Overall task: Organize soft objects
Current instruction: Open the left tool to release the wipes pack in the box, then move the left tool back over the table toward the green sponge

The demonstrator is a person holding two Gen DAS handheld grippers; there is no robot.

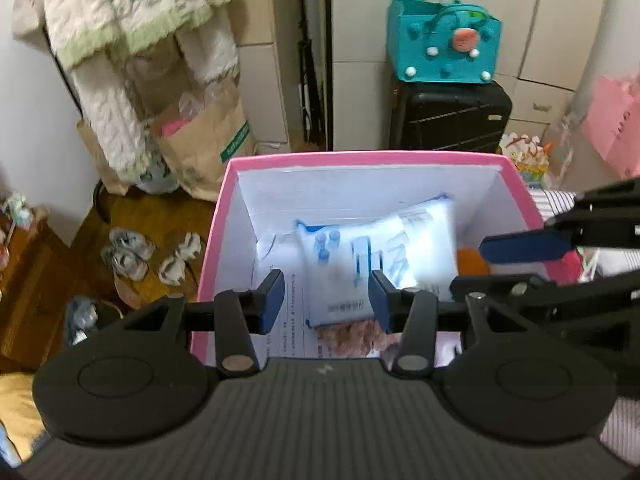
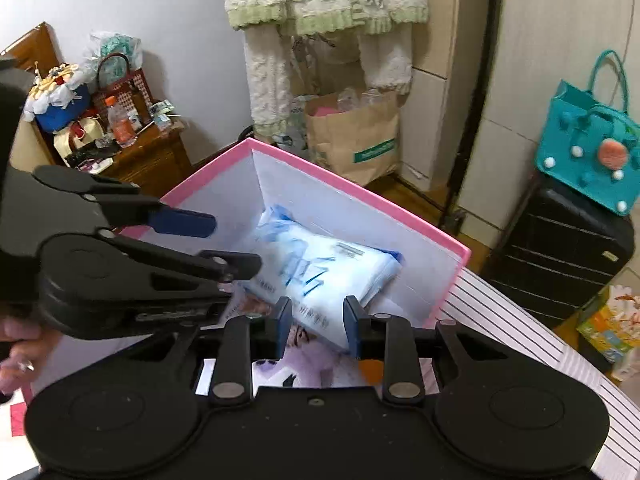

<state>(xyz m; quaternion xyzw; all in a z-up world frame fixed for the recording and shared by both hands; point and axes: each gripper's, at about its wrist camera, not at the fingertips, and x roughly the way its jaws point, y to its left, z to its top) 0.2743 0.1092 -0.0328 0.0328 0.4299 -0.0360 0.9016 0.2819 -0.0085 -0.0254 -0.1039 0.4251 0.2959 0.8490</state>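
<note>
pink box (image 1: 216, 240) rim, white pack (image 2: 328, 268) inside, wall gaps around

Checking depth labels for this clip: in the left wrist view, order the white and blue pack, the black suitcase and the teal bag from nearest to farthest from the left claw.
1. White and blue pack: in the pink box, just beyond the left claw.
2. Black suitcase: on the floor behind the box, to the right.
3. Teal bag: on top of the suitcase, about equally far back, so this order is uncertain.
</note>
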